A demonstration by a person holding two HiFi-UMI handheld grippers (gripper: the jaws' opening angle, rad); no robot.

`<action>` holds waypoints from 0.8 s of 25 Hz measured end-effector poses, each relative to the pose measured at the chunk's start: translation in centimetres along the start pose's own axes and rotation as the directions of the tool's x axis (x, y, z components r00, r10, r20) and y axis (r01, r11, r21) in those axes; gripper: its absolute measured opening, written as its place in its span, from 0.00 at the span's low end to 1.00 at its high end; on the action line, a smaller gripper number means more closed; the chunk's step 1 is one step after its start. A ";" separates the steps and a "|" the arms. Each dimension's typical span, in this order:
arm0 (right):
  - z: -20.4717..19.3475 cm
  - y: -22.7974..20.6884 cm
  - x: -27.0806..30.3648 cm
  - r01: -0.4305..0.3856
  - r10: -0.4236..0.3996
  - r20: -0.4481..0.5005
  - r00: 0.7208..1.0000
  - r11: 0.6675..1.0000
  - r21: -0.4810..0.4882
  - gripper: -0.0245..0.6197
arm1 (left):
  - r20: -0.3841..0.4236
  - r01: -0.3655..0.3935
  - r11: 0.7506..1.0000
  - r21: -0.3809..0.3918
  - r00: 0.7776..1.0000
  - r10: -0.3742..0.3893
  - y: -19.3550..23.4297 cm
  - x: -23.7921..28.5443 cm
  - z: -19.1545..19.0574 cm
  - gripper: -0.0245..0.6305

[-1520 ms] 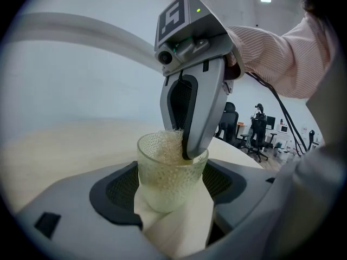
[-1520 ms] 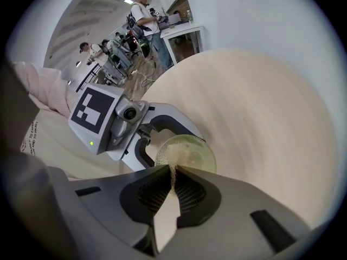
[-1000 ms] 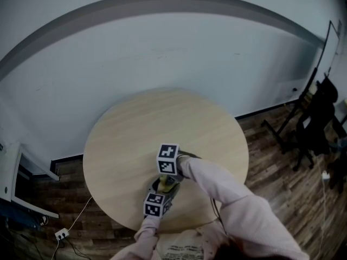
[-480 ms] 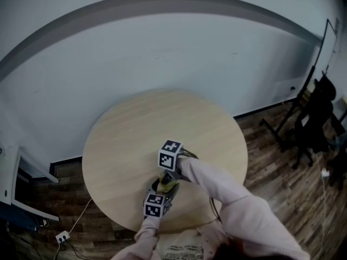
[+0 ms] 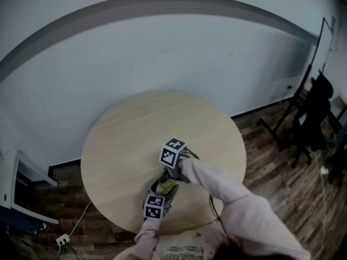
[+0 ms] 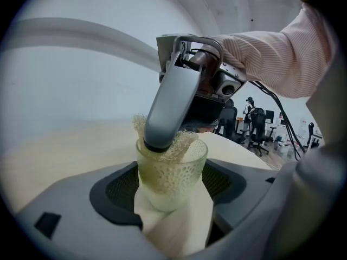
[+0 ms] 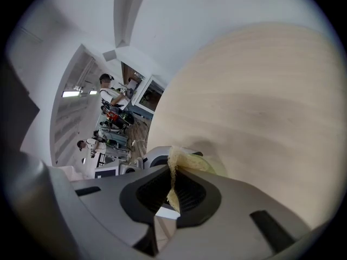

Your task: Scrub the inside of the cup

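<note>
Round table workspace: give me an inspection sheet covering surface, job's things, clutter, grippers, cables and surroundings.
Surface: round pale wooden table.
Job's things: clear cup; yellowish mesh scrubber stuffed into it.
Clutter: nothing seen.
Grippers: left gripper clamps the cup's sides; right gripper shut on the scrubber, its tip inside the cup.
Cables: black cable below the right sleeve; white cord to a power strip on the floor.
Surroundings: white wall, wood floor, dark chair at right.

Round wooden table (image 5: 135, 134), cup (image 6: 172, 177) perhaps atop
</note>
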State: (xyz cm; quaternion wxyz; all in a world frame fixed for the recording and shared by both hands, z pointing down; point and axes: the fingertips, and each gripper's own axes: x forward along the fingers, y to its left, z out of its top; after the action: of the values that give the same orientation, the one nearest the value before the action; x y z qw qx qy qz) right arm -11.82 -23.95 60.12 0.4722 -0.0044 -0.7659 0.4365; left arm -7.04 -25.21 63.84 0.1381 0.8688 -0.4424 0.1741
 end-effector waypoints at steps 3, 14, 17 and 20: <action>0.3 -0.1 -0.2 -0.010 0.008 0.038 0.999 0.999 0.031 0.08 | 0.003 -0.007 1.000 0.014 1.000 0.007 0.2 -0.1 0.3 0.59; 0.7 -0.4 -1.0 -0.063 0.042 0.170 0.985 0.991 0.121 0.08 | -0.001 -0.012 0.999 0.034 1.000 0.012 0.0 0.0 0.3 0.58; 0.6 -0.4 -1.2 -0.066 0.045 0.174 0.984 0.991 0.116 0.08 | 0.001 -0.015 0.999 0.033 1.000 0.015 0.1 0.2 0.2 0.58; 0.3 -0.4 -1.3 -0.068 0.048 0.176 0.983 0.992 0.110 0.08 | -0.008 -0.017 0.999 0.028 1.000 0.017 0.0 0.1 0.1 0.59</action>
State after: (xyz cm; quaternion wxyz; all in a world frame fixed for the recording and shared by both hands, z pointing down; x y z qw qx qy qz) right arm -11.20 -24.96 59.41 0.3904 0.0386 -0.7769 0.4924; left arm -6.99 -25.33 63.84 0.1263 0.8661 -0.4469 0.1849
